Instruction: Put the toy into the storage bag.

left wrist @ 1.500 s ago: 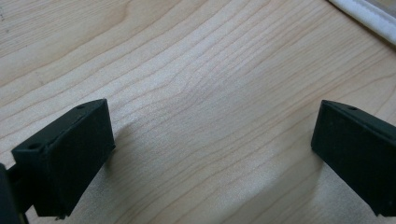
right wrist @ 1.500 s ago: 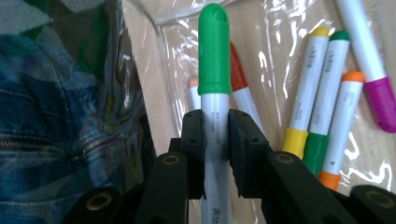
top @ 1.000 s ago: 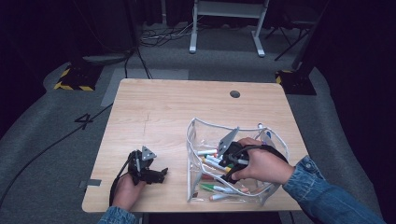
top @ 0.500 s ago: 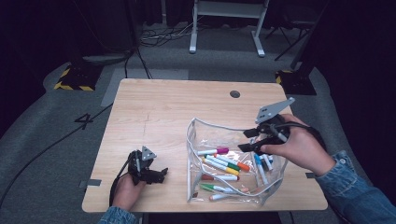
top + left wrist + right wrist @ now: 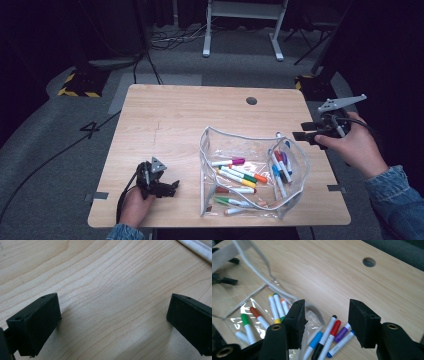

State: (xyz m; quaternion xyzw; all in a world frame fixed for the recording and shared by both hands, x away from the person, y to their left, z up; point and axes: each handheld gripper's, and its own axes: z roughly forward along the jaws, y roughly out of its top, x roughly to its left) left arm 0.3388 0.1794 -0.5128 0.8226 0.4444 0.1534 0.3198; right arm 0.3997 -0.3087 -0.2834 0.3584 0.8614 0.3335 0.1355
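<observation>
- Clear pouch (image 5: 250, 150) lies on the table (image 5: 175, 120), markers (image 5: 240, 176) inside.
- Right gripper (image 5: 311, 131), beyond the pouch's right edge, has just been closing; jaws apart, empty.
- Left gripper (image 5: 170, 187) rests left of the pouch, jaws wide, empty.

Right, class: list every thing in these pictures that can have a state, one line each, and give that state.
clear pouch: open, lying on the table, markers inside.
markers: capped, lying loose; some lie by the pouch's right rim.
left gripper: open, holding nothing, low over bare wood.
right gripper: open, nothing between its jaws, which have just been closing, held off the table's right edge.
</observation>
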